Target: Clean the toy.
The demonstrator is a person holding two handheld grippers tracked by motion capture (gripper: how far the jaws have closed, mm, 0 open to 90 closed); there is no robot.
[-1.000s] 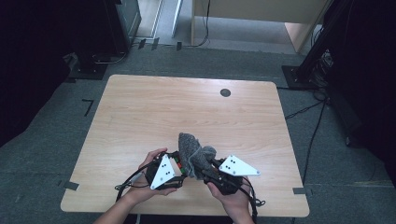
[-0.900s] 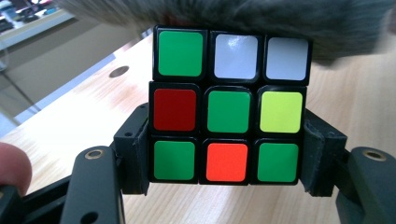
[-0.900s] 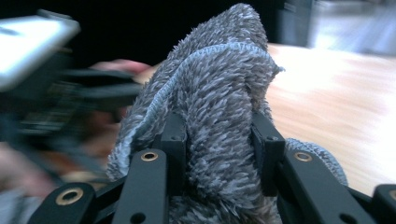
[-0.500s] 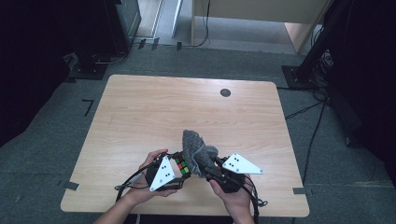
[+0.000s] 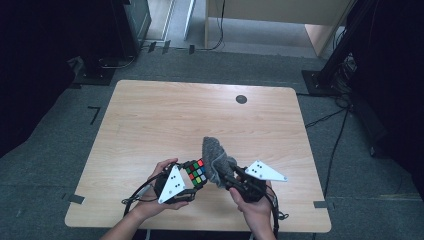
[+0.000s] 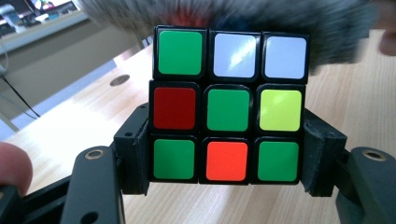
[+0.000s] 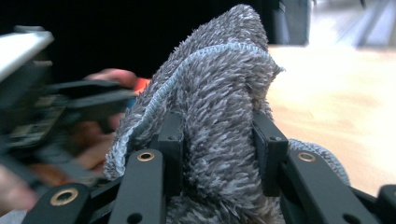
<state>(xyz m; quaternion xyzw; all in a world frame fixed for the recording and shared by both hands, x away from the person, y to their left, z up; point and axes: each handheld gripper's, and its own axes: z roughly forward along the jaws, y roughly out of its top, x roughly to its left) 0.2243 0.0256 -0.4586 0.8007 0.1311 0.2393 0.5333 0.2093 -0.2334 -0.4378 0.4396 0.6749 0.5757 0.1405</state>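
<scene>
A scrambled Rubik's cube (image 5: 196, 172) is held just above the near part of the wooden table (image 5: 165, 120), with my left gripper (image 5: 194, 177) shut on its two sides. In the left gripper view the cube (image 6: 227, 112) shows a mostly green face, and the black pads (image 6: 135, 154) press on its bottom row. My right gripper (image 5: 226, 175) is shut on a bunched grey terry cloth (image 5: 215, 157) that stands up right beside the cube. In the right gripper view the cloth (image 7: 219, 93) bulges between the pads (image 7: 172, 140) of the right gripper (image 7: 217, 149).
A small black round insert (image 5: 241, 99) sits in the table near its far edge. Cables trail from both grippers over the near edge. A dark cabinet (image 5: 127, 25) and a stand base (image 5: 325, 80) are on the floor beyond the table.
The grey cloth has come off the cube and shifted slightly to the right with the right gripper, so the cube's coloured top face now shows. The left gripper has stayed put.
</scene>
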